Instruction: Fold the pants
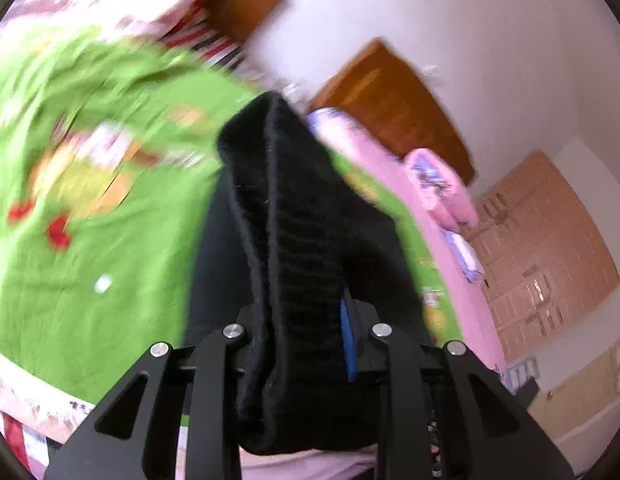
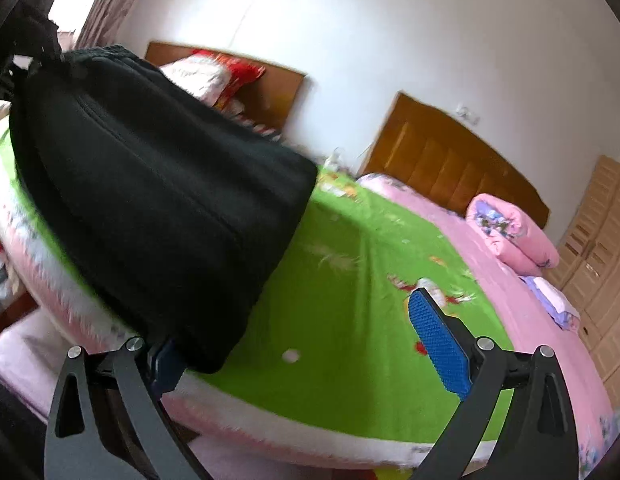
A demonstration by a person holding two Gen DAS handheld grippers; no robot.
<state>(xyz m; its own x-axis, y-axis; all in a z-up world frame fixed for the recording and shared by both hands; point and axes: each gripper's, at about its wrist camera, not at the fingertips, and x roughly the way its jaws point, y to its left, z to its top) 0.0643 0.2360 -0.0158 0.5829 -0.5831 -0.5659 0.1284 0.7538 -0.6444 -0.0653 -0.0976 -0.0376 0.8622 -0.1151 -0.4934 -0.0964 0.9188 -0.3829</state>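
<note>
Left gripper [image 1: 305, 344] is clamping a bunched, ribbed edge of the black pants [image 1: 293, 216], probably the waistband; the fingers are closed on the fabric. Pants are hanging lifted above the bed [image 2: 350, 280] with its green blanket [image 2: 370, 240]. Right gripper [image 2: 305, 344] is standing wide open, holding nothing, though the cloth is draping against its left finger. Judgement: knit fabric is soft, limp, fairly thick, light, not slippery, and is sagging wherever unsupported. The opposite waistband corner looks the better second hold, keeping the edge taut.
</note>
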